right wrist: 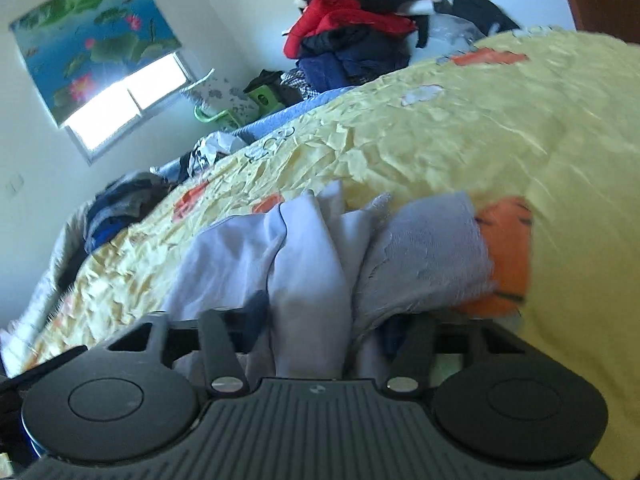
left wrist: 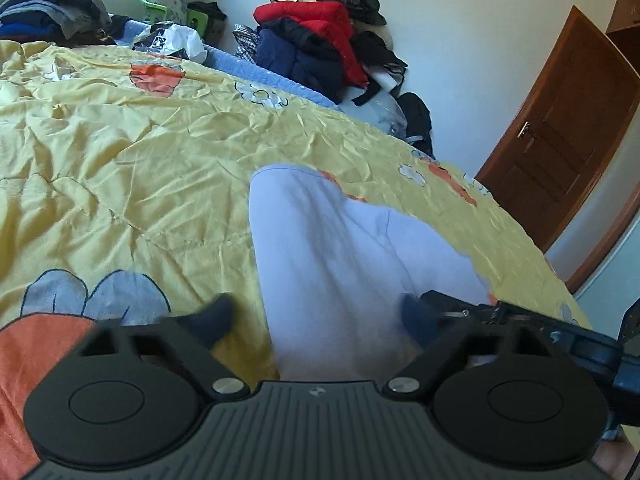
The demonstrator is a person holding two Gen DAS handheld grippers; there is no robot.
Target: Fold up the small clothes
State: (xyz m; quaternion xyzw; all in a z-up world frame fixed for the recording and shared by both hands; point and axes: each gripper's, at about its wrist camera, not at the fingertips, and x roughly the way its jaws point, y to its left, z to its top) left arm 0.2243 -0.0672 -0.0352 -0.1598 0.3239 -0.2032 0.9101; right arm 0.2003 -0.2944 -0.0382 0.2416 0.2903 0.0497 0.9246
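Observation:
A pale lilac garment point(left wrist: 320, 240) lies spread on the yellow quilt point(left wrist: 140, 160), reaching from the near edge toward the far right. My left gripper point(left wrist: 316, 316) stands open low over its near end. One fingertip point(left wrist: 216, 316) is over the quilt and the other point(left wrist: 416, 316) is over the cloth. In the right wrist view the same garment point(right wrist: 304, 248) is bunched into upright folds. My right gripper point(right wrist: 324, 328) is shut on that bunch, and the cloth hides most of its fingertips. Part of the right gripper's black body point(left wrist: 540, 328) shows at the right of the left wrist view.
A heap of red, navy and black clothes point(left wrist: 320, 40) sits beyond the bed's far side by the wall. Dark folded clothes point(left wrist: 48, 12) lie at the far left corner of the bed. A brown door point(left wrist: 560, 132) stands to the right. A window point(right wrist: 128, 100) lights the far wall.

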